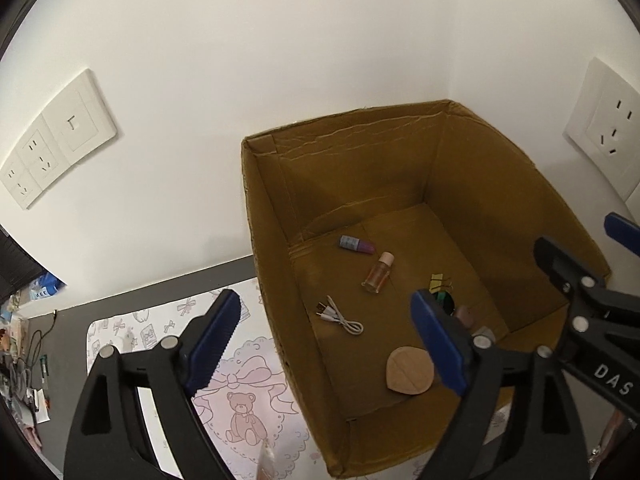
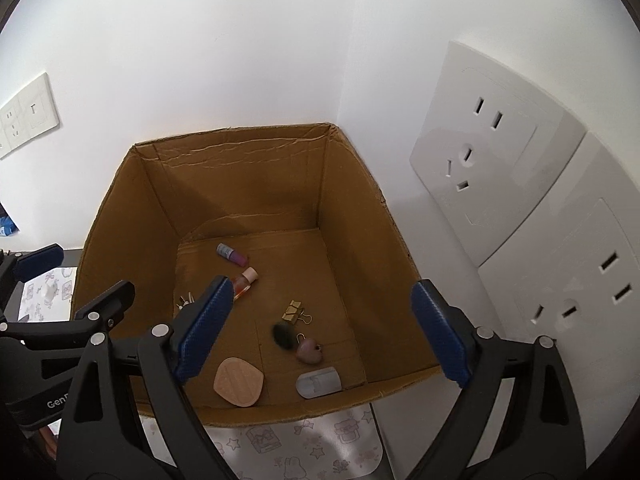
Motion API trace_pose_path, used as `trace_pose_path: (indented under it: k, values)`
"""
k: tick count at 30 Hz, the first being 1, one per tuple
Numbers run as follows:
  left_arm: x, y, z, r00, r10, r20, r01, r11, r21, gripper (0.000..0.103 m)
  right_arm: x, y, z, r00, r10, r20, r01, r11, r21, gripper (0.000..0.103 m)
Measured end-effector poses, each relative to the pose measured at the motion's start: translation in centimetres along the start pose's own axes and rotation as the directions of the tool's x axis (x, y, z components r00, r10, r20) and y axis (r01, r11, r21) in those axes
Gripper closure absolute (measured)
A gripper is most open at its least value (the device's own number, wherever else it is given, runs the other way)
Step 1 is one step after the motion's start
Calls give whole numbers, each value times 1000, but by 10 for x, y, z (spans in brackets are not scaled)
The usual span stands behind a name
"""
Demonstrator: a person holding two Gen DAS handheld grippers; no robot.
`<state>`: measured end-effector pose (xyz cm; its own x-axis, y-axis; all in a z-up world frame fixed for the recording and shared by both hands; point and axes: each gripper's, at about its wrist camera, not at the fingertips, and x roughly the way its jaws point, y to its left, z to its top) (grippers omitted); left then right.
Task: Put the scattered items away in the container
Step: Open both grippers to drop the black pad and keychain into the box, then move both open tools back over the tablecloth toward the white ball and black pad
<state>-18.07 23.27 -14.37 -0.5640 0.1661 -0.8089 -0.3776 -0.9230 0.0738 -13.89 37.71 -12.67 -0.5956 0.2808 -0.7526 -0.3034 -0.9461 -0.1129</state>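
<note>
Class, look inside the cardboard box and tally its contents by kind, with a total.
Small bottles: 2 (purple-capped bottle, clear orange bottle with pink cap)
White USB cable: 1
Gold binder clip: 1
Pink heart charm: 1
Dark fuzzy ball: 1
Peach compact: 1
Grey case: 1
Total: 8

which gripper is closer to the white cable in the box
Left. The left hand-held gripper hangs open over the box's left side with the cable between its fingers in its view. The right hand-held gripper is open over the box's right half, farther from the cable.
</note>
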Motion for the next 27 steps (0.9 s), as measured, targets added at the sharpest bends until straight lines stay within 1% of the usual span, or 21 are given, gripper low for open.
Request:
trace_pose_path:
  k: [5, 8, 10, 13, 22, 27]
  values:
    - [-9, 3, -3, 1000, 3, 17, -3, 1000, -4, 16, -10, 4, -3, 1000, -7, 7, 7, 1000, -2, 10]
    - [-15, 5, -5, 999, 19, 39, -18, 1000, -7, 10, -17, 6, -5, 1000, -19, 16, 19, 1000, -4, 9]
    - [-19, 8, -6, 999, 19, 44, -18, 1000, -19, 4, -22, 7, -5, 999, -22, 24, 22, 1000, 2, 7]
    - [-23, 12, -9, 999, 11, 44, -9, 999, -30, 1, -29, 5, -6, 1000, -8, 22, 8, 1000, 19, 4]
    - [-38, 21, -12, 998, 0, 58, 2, 999, -41, 1, -43, 7, -6, 1000, -4, 24, 3, 1000, 25, 0]
    - [-47, 31, -14, 998, 6, 69, -3, 999, -48, 1, -52, 7, -6, 1000, 6, 23, -8, 999, 45, 0]
